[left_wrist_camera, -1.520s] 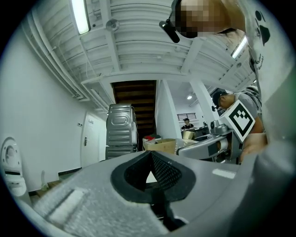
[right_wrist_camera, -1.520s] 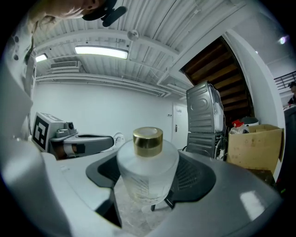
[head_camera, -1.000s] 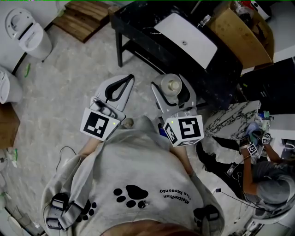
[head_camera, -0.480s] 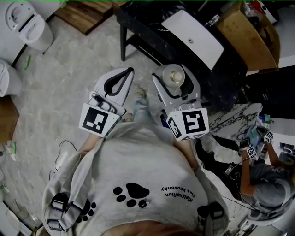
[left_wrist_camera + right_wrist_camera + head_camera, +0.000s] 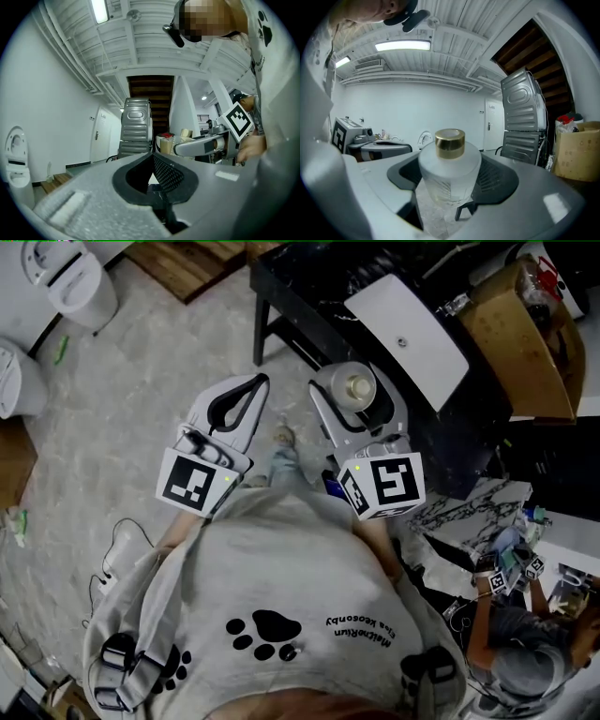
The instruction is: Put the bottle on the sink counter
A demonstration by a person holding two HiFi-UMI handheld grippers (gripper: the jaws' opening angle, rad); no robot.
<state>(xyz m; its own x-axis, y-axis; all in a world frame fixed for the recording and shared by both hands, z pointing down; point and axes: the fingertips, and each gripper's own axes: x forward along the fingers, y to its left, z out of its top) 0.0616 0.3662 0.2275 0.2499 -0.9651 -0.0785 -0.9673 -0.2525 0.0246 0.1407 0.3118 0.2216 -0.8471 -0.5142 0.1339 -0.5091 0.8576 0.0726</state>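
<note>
1. The right gripper (image 5: 349,381) kept its jaws wide and clamped on the bottle (image 5: 357,387), as in the earlier frames. The right gripper view showed the frosted body pressed between both pads, upright, gold cap on top.
2. The left gripper (image 5: 262,382) held nothing. Its jaws met at the tips, leaving only the loop-shaped hollow behind them, the same as a second before.
3. In the head view both grippers had moved up the picture toward the sink counter (image 5: 309,292). The bottle, earlier further from it, now sat just at the counter's near edge, still carried and not set down.
4. The white basin (image 5: 405,330) and the cardboard box (image 5: 520,343) had slid right in the frame, and the toilet (image 5: 70,273) had drifted into the top-left corner.
5. The wearer's shoe (image 5: 281,437) showed between the two grippers, higher in the picture than a second before.
6. The second person (image 5: 511,657) at lower right appeared lower in the frame than earlier.
</note>
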